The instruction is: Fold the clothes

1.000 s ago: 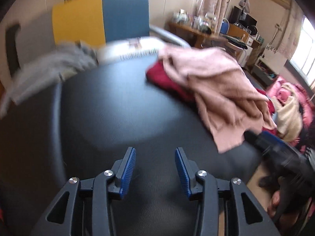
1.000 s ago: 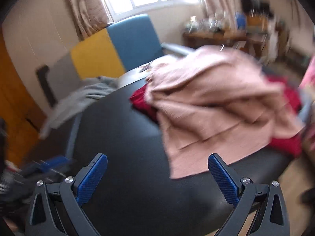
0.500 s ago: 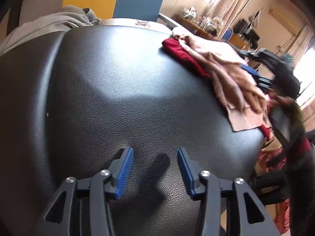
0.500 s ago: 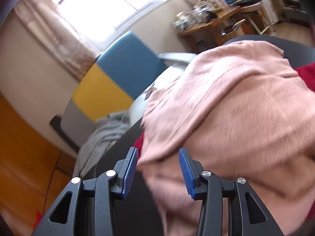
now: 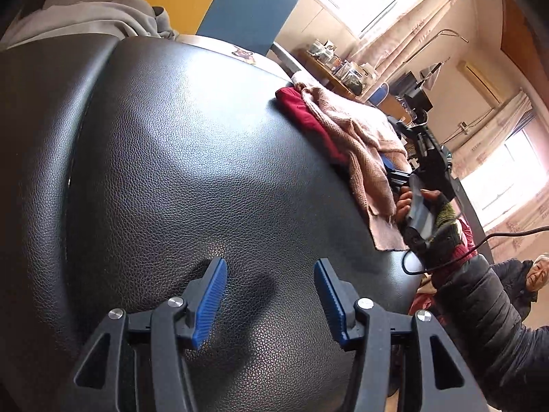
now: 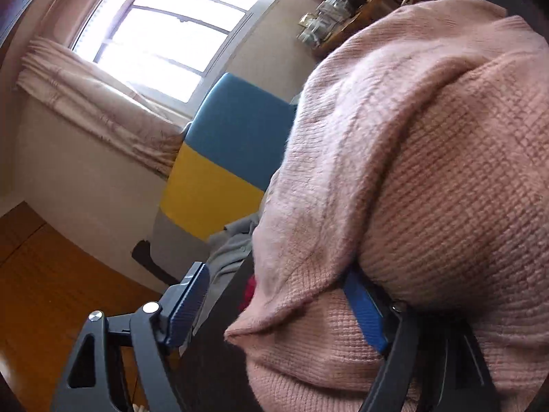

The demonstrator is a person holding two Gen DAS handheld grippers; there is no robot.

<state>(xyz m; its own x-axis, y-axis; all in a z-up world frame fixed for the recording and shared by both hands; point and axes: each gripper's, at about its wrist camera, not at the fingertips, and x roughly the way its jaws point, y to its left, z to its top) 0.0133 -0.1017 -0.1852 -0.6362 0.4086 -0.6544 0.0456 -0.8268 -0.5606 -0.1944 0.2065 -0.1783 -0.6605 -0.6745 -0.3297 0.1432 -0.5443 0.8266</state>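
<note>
Black leather surface: a wide, padded black leather top (image 5: 178,171) fills most of the left wrist view and carries the clothes.
Left gripper: the left gripper (image 5: 270,297) hovers low over the bare leather, its blue-padded fingers (image 5: 210,297) spread apart with nothing between them.
Pink sweater: a knitted pink sweater (image 5: 357,144) lies crumpled at the far right edge of the leather, well apart from the left gripper; its lower hem hangs toward the edge.
Red garment: a red garment (image 5: 302,113) lies under the sweater, its edge showing on the left side.
Right gripper: the right gripper (image 6: 278,304) is pushed into the pink sweater (image 6: 429,158). Its fingers (image 6: 187,295) are parted; the left one is clear of the cloth, and the right one is partly buried under a fold of the knit. A flap of the sweater sits between them, not clamped.
Right hand: seen from the left wrist view, a gloved right hand (image 5: 429,213) holds the gripper's handle beside the sweater's hem.
Grey garment: a grey garment (image 5: 89,20) is draped at the far left edge of the leather.
Background: a blue and yellow panel (image 6: 226,158) stands below a bright window (image 6: 171,24).
</note>
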